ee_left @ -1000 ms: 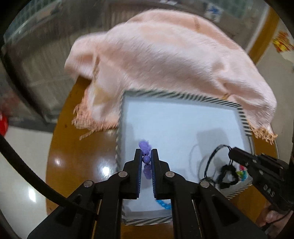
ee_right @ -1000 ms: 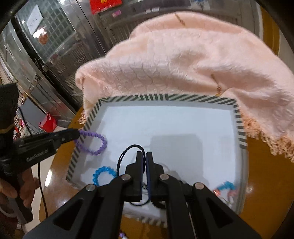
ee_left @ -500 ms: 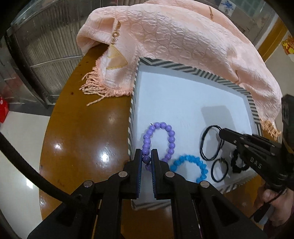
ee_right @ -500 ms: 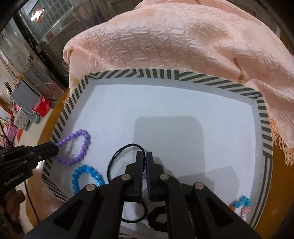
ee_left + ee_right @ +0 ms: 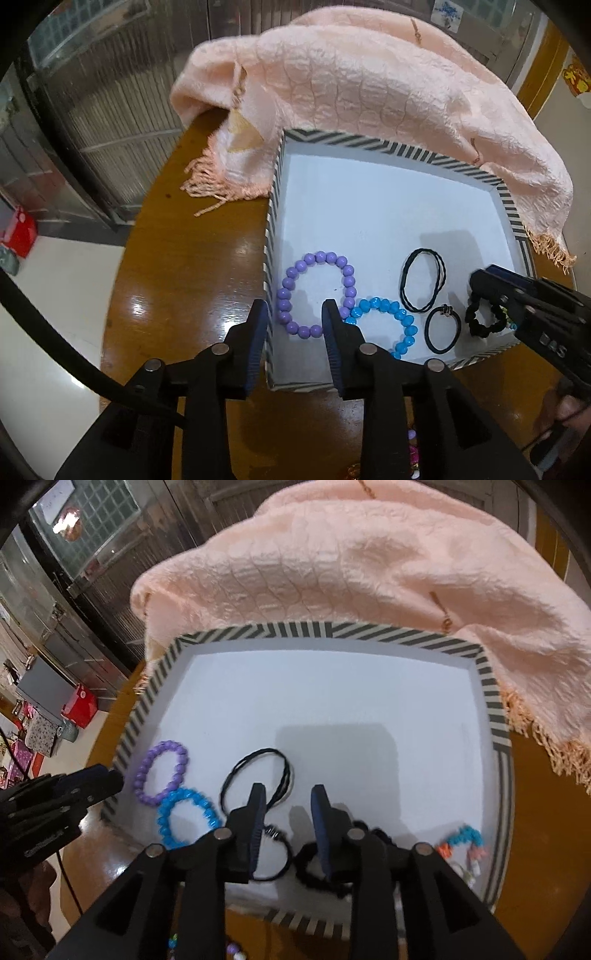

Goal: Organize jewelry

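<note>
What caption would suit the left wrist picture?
Open left gripper above a purple bead bracelet lying in a striped tray.

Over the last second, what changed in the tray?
The left gripper carried the purple bracelet down into the tray; its jaws have just been opening and the bracelet now lies flat beside the blue bracelet. The right gripper also has just been opening, letting go of the thin black cord loop. The pink cloth stayed draped over the tray's far edge.
</note>
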Demonstrator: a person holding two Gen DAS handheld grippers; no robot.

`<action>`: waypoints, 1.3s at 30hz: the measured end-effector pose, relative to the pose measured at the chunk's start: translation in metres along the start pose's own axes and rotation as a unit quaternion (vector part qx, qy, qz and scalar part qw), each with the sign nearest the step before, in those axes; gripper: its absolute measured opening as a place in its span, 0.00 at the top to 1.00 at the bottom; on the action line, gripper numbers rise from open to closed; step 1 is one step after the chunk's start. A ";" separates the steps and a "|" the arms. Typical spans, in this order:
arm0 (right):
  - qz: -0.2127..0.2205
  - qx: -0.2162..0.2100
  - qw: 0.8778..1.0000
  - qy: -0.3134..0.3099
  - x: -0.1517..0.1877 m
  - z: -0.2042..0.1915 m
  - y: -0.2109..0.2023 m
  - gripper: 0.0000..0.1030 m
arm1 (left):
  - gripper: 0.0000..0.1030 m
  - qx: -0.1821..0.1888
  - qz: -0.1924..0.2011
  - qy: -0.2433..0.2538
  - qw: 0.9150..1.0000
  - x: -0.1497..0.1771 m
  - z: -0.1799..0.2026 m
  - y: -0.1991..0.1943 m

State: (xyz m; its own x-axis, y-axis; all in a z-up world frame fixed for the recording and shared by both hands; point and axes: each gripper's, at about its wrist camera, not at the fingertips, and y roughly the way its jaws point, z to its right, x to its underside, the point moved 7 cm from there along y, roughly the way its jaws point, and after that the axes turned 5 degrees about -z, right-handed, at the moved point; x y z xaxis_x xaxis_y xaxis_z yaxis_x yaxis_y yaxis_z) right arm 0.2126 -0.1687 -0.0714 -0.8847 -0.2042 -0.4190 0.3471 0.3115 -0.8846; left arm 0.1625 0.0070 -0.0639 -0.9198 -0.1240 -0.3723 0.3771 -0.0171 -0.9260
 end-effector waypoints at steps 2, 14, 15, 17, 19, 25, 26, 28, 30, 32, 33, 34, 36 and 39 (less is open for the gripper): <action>0.013 -0.004 1.000 0.000 0.002 -0.005 -0.015 0.67 | 0.75 0.002 0.007 -0.005 1.000 0.002 -0.001 -0.008; 0.070 -0.006 0.998 -0.001 0.034 -0.028 -0.080 0.52 | 0.75 -0.007 0.059 0.010 0.998 0.026 0.006 -0.059; 0.071 -0.004 0.997 0.000 0.037 -0.028 -0.082 0.52 | 0.75 -0.006 0.062 0.011 0.998 0.029 0.007 -0.063; 0.072 -0.001 0.997 0.003 0.046 -0.029 -0.087 0.51 | 0.75 -0.003 0.062 0.014 0.998 0.036 0.009 -0.067; 0.073 0.002 0.997 0.008 0.054 -0.028 -0.091 0.51 | 0.75 0.000 0.065 0.018 0.998 0.042 0.011 -0.071; 0.078 0.010 0.997 0.019 0.077 -0.028 -0.102 0.51 | 0.75 -0.004 0.075 0.029 0.997 0.059 0.012 -0.082; 0.080 0.011 0.997 0.020 0.080 -0.028 -0.104 0.51 | 0.75 -0.004 0.076 0.030 0.997 0.062 0.012 -0.084; 0.082 0.012 0.996 0.022 0.087 -0.030 -0.108 0.51 | 0.75 -0.008 0.082 0.032 0.996 0.066 0.011 -0.088; 0.084 0.012 0.996 0.023 0.092 -0.032 -0.109 0.51 | 0.75 -0.012 0.086 0.036 0.996 0.072 0.010 -0.090; 0.085 0.013 0.996 0.023 0.098 -0.034 -0.110 0.51 | 0.75 -0.011 0.087 0.038 0.995 0.077 0.010 -0.092; 0.084 0.013 0.996 0.023 0.101 -0.035 -0.111 0.51 | 0.75 -0.012 0.088 0.039 0.995 0.079 0.010 -0.093; 0.083 0.013 0.996 0.024 0.104 -0.036 -0.111 0.51 | 0.75 -0.013 0.090 0.041 0.995 0.082 0.009 -0.095; 0.081 0.014 0.996 0.025 0.109 -0.038 -0.111 0.51 | 0.75 -0.013 0.091 0.042 0.995 0.087 0.008 -0.097; 0.083 0.015 0.996 0.026 0.116 -0.041 -0.114 0.51 | 0.75 -0.011 0.097 0.041 0.994 0.092 0.007 -0.101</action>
State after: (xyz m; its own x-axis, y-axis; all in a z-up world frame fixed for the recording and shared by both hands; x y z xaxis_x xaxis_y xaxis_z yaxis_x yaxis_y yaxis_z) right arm 0.0576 -0.1900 -0.0105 -0.8285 -0.1041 -0.5503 0.4988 0.3096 -0.8095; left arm 0.0402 -0.0099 -0.0044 -0.8357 -0.0409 -0.5477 0.5473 0.0220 -0.8367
